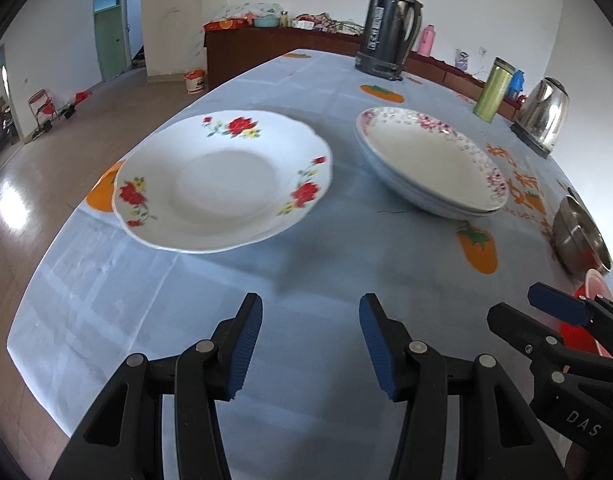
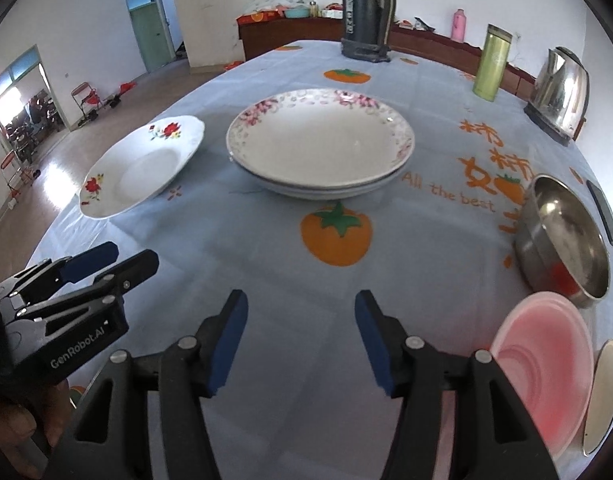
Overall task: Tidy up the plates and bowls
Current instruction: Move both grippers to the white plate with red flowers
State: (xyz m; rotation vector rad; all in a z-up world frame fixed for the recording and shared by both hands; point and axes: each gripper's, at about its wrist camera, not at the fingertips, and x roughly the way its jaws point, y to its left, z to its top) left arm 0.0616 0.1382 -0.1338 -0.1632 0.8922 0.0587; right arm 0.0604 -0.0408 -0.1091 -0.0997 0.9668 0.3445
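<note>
White walls, a green door and a polished wood floor surround a long desk (image 2: 426,280) covered by a pale blue cloth printed with orange persimmons and the words "All the best". On that cloth, toward the left edge, lies a scalloped white plate with red roses (image 1: 222,180), alone and empty. Just beside it on its right, but apart from it, sits a stack of shallow white plates with a pink blossom rim (image 2: 320,142); the lower plates show only as edges under the top one. Along the right side stand a steel bowl (image 2: 562,236) and, nearer the camera and close to it, a pink bowl (image 2: 542,368), with the rim of another pale dish at the picture's edge. At the far end rise a dark thermos jug (image 1: 390,20), a green tumbler (image 2: 490,64) and a steel kettle (image 2: 560,88). The left gripper (image 1: 310,346) hangs above bare cloth in front of the rose plate, its blue-padded fingers spread with nothing between them. The right gripper (image 2: 300,344) hangs over the cloth in front of the blossom stack, its fingers likewise spread and empty. Each gripper appears at the edge of the other's view, close alongside.
</note>
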